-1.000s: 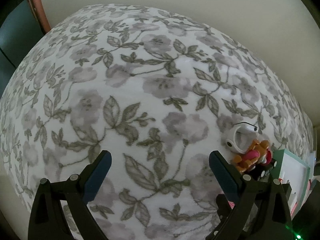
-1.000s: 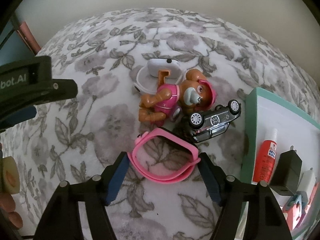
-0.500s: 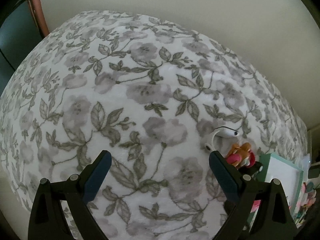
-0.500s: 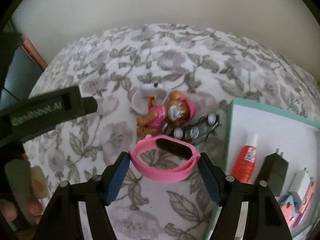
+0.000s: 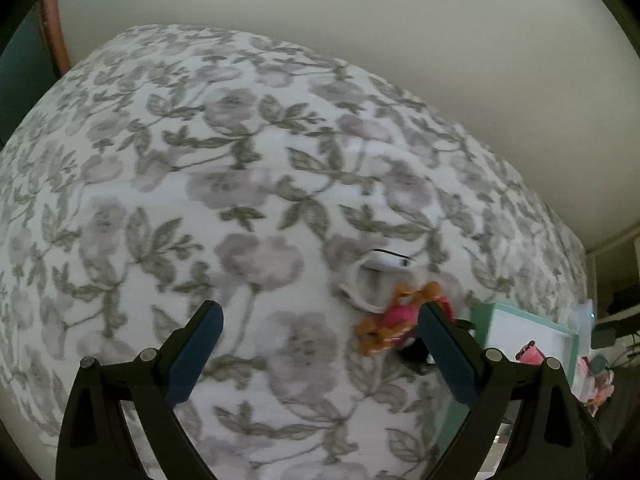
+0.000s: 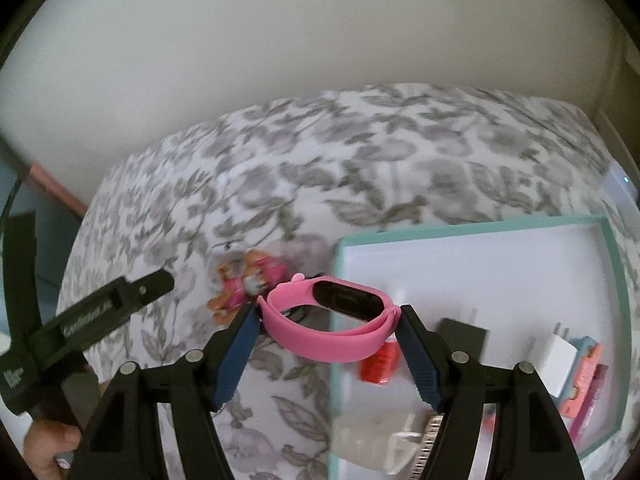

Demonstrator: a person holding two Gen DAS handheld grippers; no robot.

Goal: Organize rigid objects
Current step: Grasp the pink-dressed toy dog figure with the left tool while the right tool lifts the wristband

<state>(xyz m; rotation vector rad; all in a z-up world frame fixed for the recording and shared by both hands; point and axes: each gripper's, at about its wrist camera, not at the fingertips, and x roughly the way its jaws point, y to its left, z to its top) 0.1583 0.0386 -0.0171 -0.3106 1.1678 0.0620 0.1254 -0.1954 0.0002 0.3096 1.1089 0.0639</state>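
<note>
Left wrist view: your left gripper [image 5: 318, 344] hangs over the floral cover [image 5: 200, 200] with its jaws wide apart and nothing between them. Just past its right finger lie the pup toy [image 5: 386, 326] and, touching it on the far side, a white band [image 5: 370, 280]. The corner of the tray [image 5: 486, 314] shows at the right edge. This view is blurred, so do not judge fine gaps from it.

Right wrist view: your right gripper [image 6: 326, 320] is clamped on the pink band [image 6: 332, 320], one pad on each end of the loop, and the band rides clear of the cover, above the tray's [image 6: 340, 280] near-left wall. Inside the tray lie a red tube [image 6: 378, 362], a black plug [image 6: 462, 330] and a white plug [image 6: 562, 356] (other pieces at the near edge are too blurred to name). The pup toy [image 6: 244, 284] sits on the cover, left of the tray.

The step in hand looks like carrying the band into the tray. Keep the squeeze steady, since the loop is springy and could pop sideways. Aim for the bare floor toward the far side, away from the tube and plugs. Lower until the band rests before you let go. Keep the left gripper clear.
</note>
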